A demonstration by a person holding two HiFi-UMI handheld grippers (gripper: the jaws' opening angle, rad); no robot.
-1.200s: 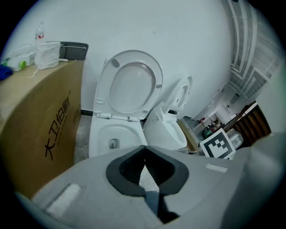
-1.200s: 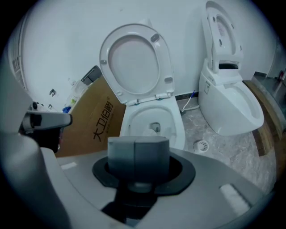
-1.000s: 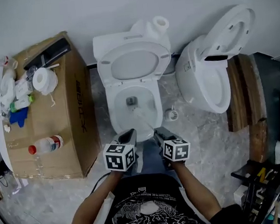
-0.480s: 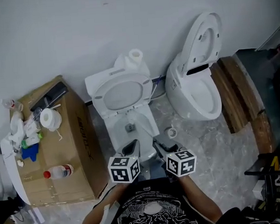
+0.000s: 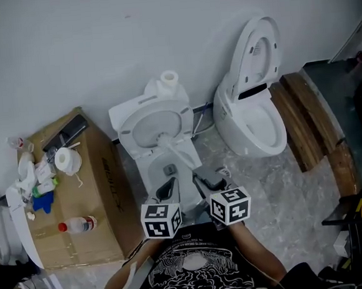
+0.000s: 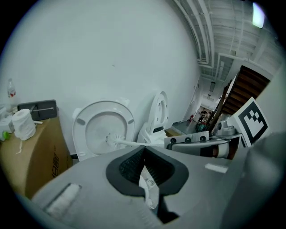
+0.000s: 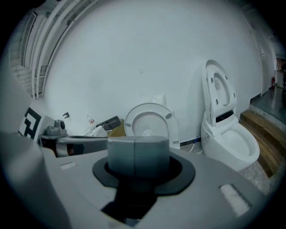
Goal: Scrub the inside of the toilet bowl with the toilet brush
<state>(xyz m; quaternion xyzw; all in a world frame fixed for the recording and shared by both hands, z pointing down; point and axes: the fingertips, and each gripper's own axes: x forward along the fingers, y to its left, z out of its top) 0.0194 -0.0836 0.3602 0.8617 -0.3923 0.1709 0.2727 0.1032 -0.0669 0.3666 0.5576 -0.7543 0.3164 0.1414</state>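
Note:
The white toilet [image 5: 142, 114] stands ahead of me with its seat [image 5: 157, 125] raised; its bowl [image 5: 164, 168] lies just beyond my grippers. My right gripper [image 5: 201, 181] is shut on the grey handle [image 7: 138, 155] of the toilet brush. The white shaft [image 5: 180, 154] slants up and to the left. The brush head [image 5: 161, 137] hangs in the air in front of the raised seat, above the bowl; the left gripper view shows the brush head [image 6: 110, 140] against the seat too. My left gripper [image 5: 168, 189] hovers beside the right one, shut and holding nothing.
A second toilet [image 5: 254, 125] with its lid [image 5: 259, 41] up stands to the right, with wooden planks [image 5: 313, 121] beyond it. A cardboard box [image 5: 103, 184] at the left carries a paper roll [image 5: 66, 160], a bottle [image 5: 78, 225] and small items. Another roll [image 5: 169, 79] sits on the tank.
The right gripper has lifted the brush out of the bowl; its head now hangs up by the raised seat. My head has moved back, so the view is wider.

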